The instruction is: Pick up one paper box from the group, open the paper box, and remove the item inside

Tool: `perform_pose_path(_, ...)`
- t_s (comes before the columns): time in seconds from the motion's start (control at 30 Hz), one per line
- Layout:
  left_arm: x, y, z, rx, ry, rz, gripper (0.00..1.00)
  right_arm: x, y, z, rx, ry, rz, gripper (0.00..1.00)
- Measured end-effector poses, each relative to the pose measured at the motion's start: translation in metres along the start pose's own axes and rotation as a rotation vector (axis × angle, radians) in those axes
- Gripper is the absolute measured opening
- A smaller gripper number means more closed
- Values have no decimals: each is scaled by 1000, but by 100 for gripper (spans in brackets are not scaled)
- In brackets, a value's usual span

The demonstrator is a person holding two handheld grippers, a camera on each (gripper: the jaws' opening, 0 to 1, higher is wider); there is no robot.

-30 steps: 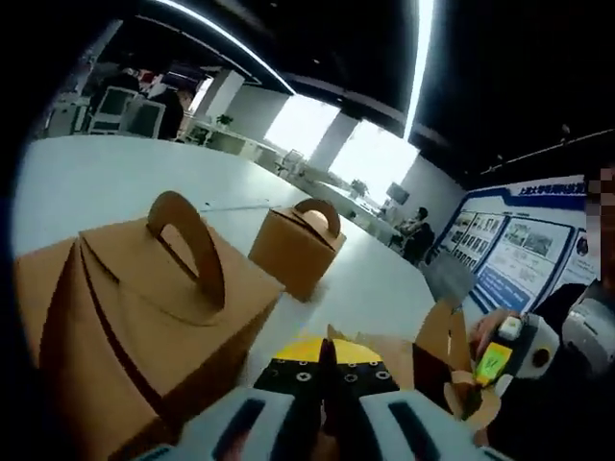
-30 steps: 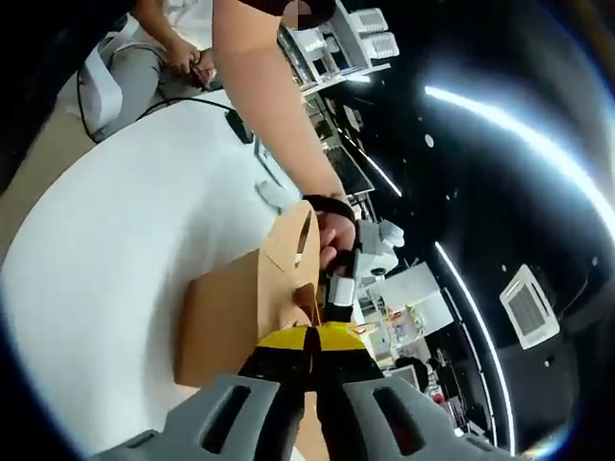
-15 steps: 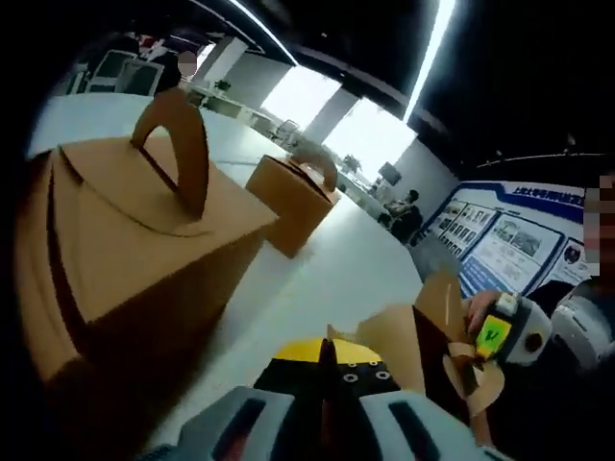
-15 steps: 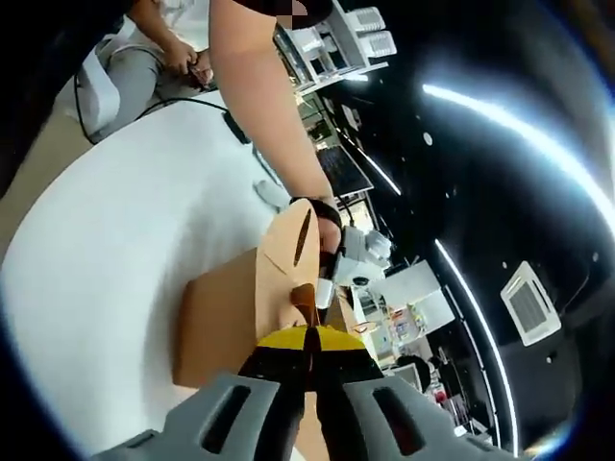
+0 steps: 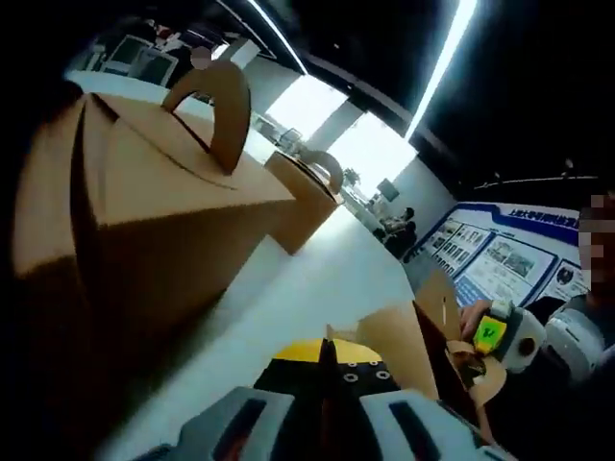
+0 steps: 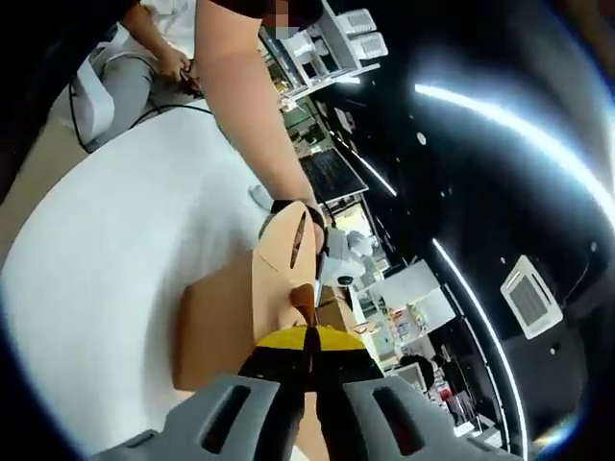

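In the left gripper view, the left gripper (image 5: 325, 357) comes up from 6 o'clock with its 2 jaws pressed together on a thin edge of a brown flap of the paper box (image 5: 408, 344), which lies just beyond the tips toward 3 o'clock on the white table (image 5: 317, 279). The flaps of this box stand up and apart, so its top is open. At 4 o'clock the right gripper (image 5: 500, 336) shows with a yellow-green mark, close to the raised flap; I cannot tell from here how its jaws stand. A large closed box (image 5: 144, 221) with a rounded handle is at 9 o'clock, and a second closed box (image 5: 307, 197) with a handle stands behind it toward 12 o'clock, apart from it.

In the right gripper view, the right gripper (image 6: 309, 357) also has its jaws closed on a narrow brown flap of the same paper box (image 6: 226, 322), which sits on the table (image 6: 106, 240) near the centre. The left gripper (image 6: 336, 264) and the person's forearm (image 6: 250, 115) reach to the tall handle flap at about 12 o'clock.
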State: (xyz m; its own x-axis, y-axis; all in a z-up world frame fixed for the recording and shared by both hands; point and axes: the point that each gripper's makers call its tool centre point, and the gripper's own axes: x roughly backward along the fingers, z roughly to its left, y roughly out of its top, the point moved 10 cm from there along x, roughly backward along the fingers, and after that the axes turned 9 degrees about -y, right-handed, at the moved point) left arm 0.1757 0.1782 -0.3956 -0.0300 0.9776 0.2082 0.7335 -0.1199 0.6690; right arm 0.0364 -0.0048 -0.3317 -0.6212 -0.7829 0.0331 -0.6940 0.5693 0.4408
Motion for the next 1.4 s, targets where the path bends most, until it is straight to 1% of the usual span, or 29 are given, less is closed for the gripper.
perform_pose_path(0.2,1,1,0,-3,8,-11,4,0,0,0,2,3,3,2)
perform_pose_path(0.23,1,1,0,-8,14,-14,5,0,0,0,4,4,4,2)
perform_pose_path(0.27,2,3,2,-16,35,-24,7,0,0,0,6,6,6,2)
perform_pose_path(0.3,5,7,3,-66,97,-53,10,0,0,-1,7,8,8,2)
perform_pose_path(0.33,7,11,4,-98,127,-91,13,0,0,-1,8,9,9,2)
perform_pose_path(0.37,9,13,4,-111,153,-115,14,1,0,-1,5,8,9,2)
perform_pose_path(0.4,16,15,8,-127,234,-140,15,1,0,-1,0,10,8,2)
perform_pose_path(0.43,20,16,7,-136,263,-161,17,2,-1,-1,-1,10,9,2)
perform_pose_path(0.5,31,21,2,-183,295,-232,18,2,-1,-1,8,13,12,2)
perform_pose_path(0.53,38,25,-2,-225,324,-293,18,2,-1,-1,13,14,12,2)
perform_pose_path(0.6,52,31,-15,-302,358,-387,18,3,0,-1,16,15,9,2)
perform_pose_path(0.63,58,33,-23,-337,372,-423,18,3,0,-1,18,16,6,2)
perform_pose_path(0.7,69,36,-38,-427,403,-450,18,2,2,0,24,16,3,2)
perform_pose_path(0.73,72,37,-47,-473,399,-443,18,2,2,0,37,15,7,2)
perform_pose_path(0.77,74,38,-56,-501,411,-430,18,2,2,0,43,15,7,2)
perform_pose_path(0.8,75,39,-65,-540,426,-429,18,2,2,0,43,16,7,2)
perform_pose_path(0.83,75,41,-76,-583,425,-434,18,2,2,0,41,16,7,2)
perform_pose_path(0.9,72,45,-98,-663,405,-455,18,2,2,0,36,16,6,2)
perform_pose_path(0.97,67,48,-114,-730,375,-445,18,2,2,-1,34,16,7,2)
perform_pose_path(1.0,62,48,-122,-773,358,-428,18,2,2,-1,33,16,7,2)
perform_pose_path(1.03,57,47,-127,-802,364,-393,18,2,1,-1,32,16,8,2)
perform_pose_path(1.07,49,45,-132,-825,391,-340,18,2,1,-1,32,15,10,2)
perform_pose_path(1.13,38,39,-136,-780,356,-287,15,3,2,0,29,14,10,2)
perform_pose_path(1.17,34,36,-135,-753,337,-265,12,3,2,0,28,13,9,2)
perform_pose_path(1.2,31,34,-132,-752,343,-241,4,3,2,0,26,12,9,2)
perform_pose_path(1.27,27,29,-124,-777,379,-181,4,4,2,0,24,11,7,2)
perform_pose_path(1.3,25,25,-120,-765,379,-158,4,4,2,0,22,11,6,2)
perform_pose_path(1.37,22,18,-114,-733,355,-130,4,4,2,0,21,11,7,2)
perform_pose_path(1.4,21,13,-111,-732,363,-112,4,4,2,0,20,10,8,2)
